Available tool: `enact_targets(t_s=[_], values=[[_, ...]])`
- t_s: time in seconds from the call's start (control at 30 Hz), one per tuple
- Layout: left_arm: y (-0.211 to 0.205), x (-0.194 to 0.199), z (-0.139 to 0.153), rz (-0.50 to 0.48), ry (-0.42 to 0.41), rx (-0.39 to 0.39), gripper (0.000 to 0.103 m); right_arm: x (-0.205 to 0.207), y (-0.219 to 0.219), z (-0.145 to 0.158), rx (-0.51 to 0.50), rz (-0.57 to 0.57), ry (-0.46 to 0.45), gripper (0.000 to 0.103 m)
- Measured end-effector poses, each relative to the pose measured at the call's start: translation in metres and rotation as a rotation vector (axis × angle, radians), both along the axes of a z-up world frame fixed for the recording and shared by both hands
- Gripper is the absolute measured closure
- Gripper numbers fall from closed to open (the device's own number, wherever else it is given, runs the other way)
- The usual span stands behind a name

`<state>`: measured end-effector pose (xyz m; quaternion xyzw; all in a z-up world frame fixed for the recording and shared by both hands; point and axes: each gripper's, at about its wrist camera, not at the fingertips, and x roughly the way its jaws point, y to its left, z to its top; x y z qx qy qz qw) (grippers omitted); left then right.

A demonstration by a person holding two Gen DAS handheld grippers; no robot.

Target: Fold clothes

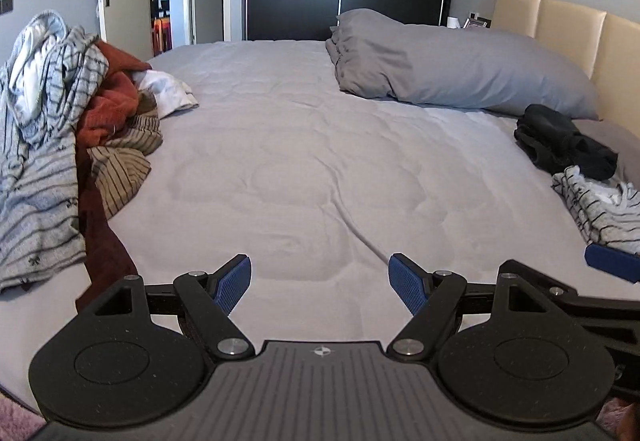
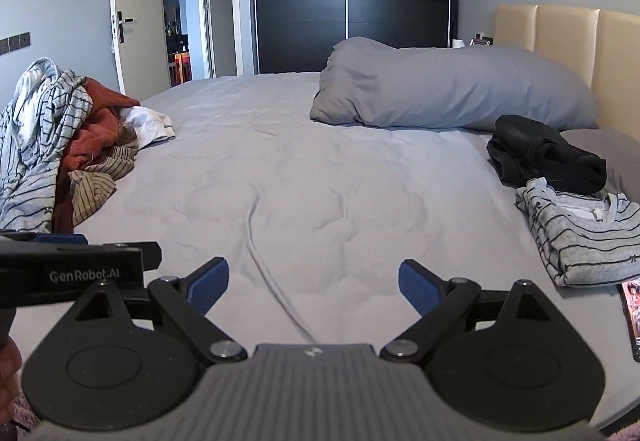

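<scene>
At the left edge of the frame a heap of clothes (image 1: 60, 113) lies on the bed (image 1: 288, 169), while at the right edge a folded shirt (image 2: 580, 237) sits on it with a bundled garment (image 2: 544, 157) touching it just behind. In the upper right the pillow (image 2: 448, 89) lies before the headboard (image 2: 560, 33), and the wardrobe (image 2: 352, 1) stands behind the bed at top centre, the open door (image 2: 136, 9) to its left. At the lower right edge a phone (image 2: 632, 317) lies on the bed just before the folded shirt.
</scene>
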<state>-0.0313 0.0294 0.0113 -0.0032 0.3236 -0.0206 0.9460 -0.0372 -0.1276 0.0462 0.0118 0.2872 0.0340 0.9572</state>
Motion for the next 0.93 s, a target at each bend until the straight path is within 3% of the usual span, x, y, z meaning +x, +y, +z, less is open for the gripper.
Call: enact_targets(t_s=[0.2, 0.93], values=[[-0.0038, 0.0008, 0.0005, -0.002, -0.016, 0.059, 0.028, 0.0052, 0.0006, -0.0027, -0.009, 0.004, 0.005, 0.009], [-0.0064, -0.0023, 0.0049, -0.032, -0.027, 0.089, 0.028, -0.0032, -0.0032, 0.0005, -0.014, 0.005, -0.015, 0.009]])
